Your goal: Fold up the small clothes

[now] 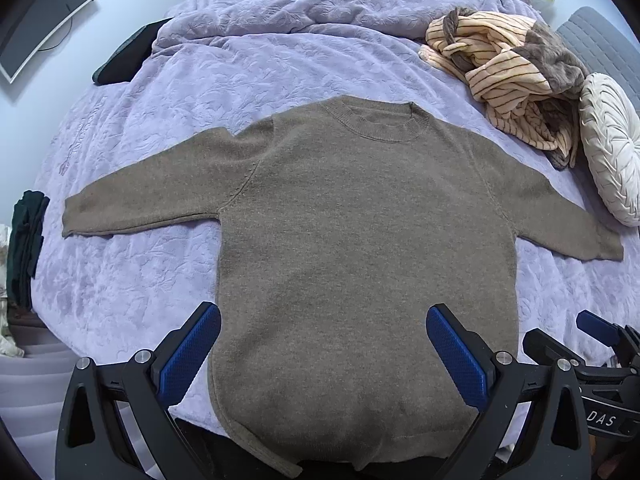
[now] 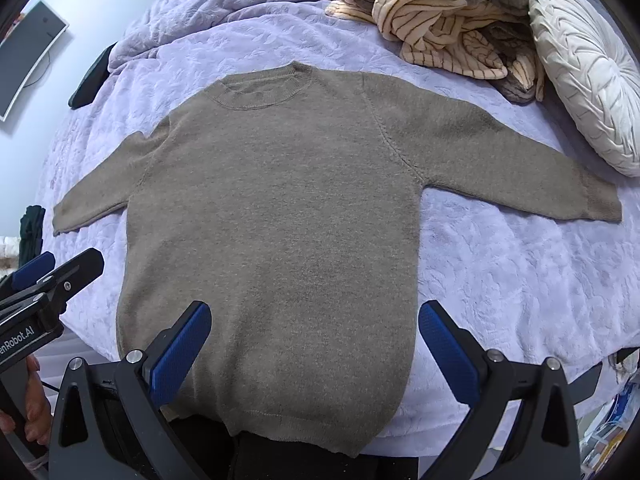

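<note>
A brown knit sweater (image 1: 360, 240) lies flat on the lilac bedspread (image 1: 160, 120), collar away from me, both sleeves spread out sideways. It also shows in the right wrist view (image 2: 272, 208). My left gripper (image 1: 324, 320) is open and empty above the sweater's lower body, near the hem. My right gripper (image 2: 316, 320) is open and empty, also over the lower body. The right gripper shows at the right edge of the left wrist view (image 1: 592, 332), and the left gripper at the left edge of the right wrist view (image 2: 60, 264).
A pile of striped cream and grey clothes (image 1: 512, 80) lies at the far right, next to a round white cushion (image 1: 612, 148). Dark garments (image 1: 124, 56) lie at the bed's far left edge. A monitor (image 1: 44, 20) stands at the left.
</note>
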Demonstrator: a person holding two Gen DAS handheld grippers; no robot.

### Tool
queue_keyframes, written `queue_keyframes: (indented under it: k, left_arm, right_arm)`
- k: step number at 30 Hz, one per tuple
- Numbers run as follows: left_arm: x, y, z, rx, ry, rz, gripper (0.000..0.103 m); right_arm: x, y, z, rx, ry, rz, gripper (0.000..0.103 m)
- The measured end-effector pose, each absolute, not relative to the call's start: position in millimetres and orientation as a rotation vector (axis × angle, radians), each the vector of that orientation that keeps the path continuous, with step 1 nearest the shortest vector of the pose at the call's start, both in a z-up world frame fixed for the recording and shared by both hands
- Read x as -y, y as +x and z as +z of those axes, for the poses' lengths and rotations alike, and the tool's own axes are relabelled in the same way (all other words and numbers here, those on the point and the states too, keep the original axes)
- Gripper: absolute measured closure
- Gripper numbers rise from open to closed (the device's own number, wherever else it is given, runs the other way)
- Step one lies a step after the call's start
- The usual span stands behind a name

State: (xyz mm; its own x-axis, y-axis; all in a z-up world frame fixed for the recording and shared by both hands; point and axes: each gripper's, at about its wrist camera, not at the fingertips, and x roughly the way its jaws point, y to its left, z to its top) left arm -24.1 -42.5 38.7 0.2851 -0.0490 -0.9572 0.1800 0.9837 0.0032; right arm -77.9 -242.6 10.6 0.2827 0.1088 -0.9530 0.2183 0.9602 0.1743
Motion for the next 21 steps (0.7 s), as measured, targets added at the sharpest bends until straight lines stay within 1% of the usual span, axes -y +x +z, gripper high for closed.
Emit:
queue_keyframes:
  k: [10,21]
  left_arm:
    - [42.4,-33.3,39.3,-1.263,0.131,-0.149,0.000]
    - [32.5,-38.3,27.0,-1.295,0.129,-0.135,0.000]
  right_arm:
    - [247.4,-89.9,7.8,-1.292,0.316,-0.089,0.000]
    - [242.2,-88.2,-5.2,-1.325,0.311,-0.089,0.000]
